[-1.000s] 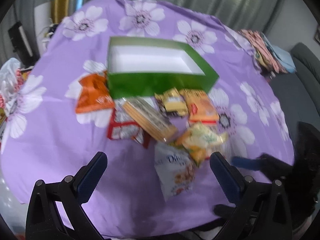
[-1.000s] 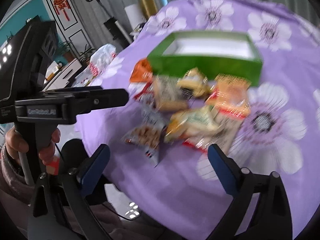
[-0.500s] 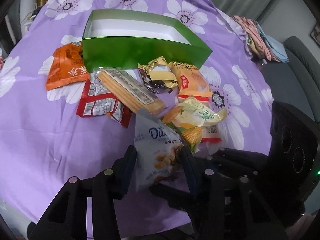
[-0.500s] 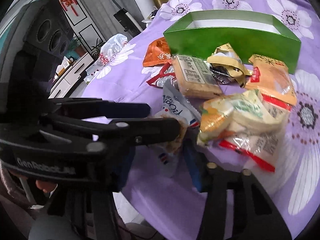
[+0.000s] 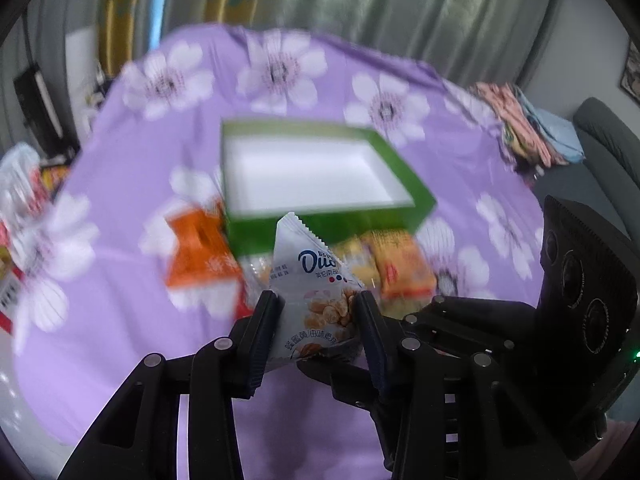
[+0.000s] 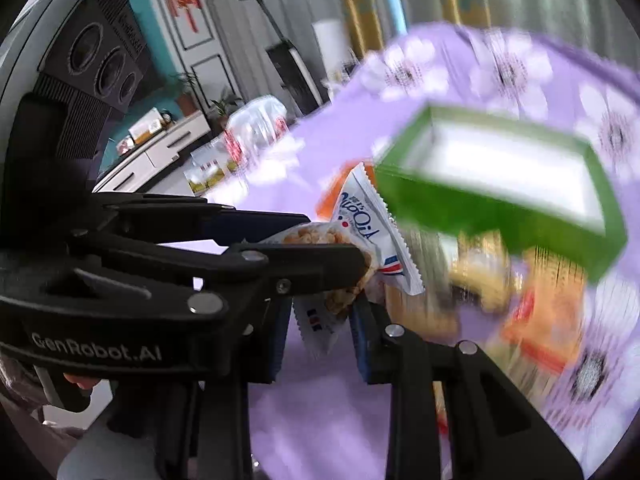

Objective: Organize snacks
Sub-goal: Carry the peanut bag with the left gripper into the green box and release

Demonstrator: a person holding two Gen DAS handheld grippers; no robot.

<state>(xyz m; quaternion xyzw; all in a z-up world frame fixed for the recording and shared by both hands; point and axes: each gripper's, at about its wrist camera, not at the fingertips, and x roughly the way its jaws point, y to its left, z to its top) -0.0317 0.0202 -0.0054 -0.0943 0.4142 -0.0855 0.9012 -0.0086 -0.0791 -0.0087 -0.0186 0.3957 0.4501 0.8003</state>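
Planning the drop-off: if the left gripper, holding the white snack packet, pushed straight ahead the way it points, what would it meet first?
Probably the near wall of the green box. The white packet in the left gripper would touch first; depth and height are unclear.

A home living room: floral purple tablecloth (image 5: pixel 120 340), grey curtains (image 5: pixel 400 12) at top, sofa (image 5: pixel 600 140) at right, white TV cabinet (image 6: pixel 160 148) at left.

You could read "Du" in blue on the white snack packet (image 5: pixel 316 280), and "GenRobot.AI" on the left gripper's (image 6: pixel 340 248) body.
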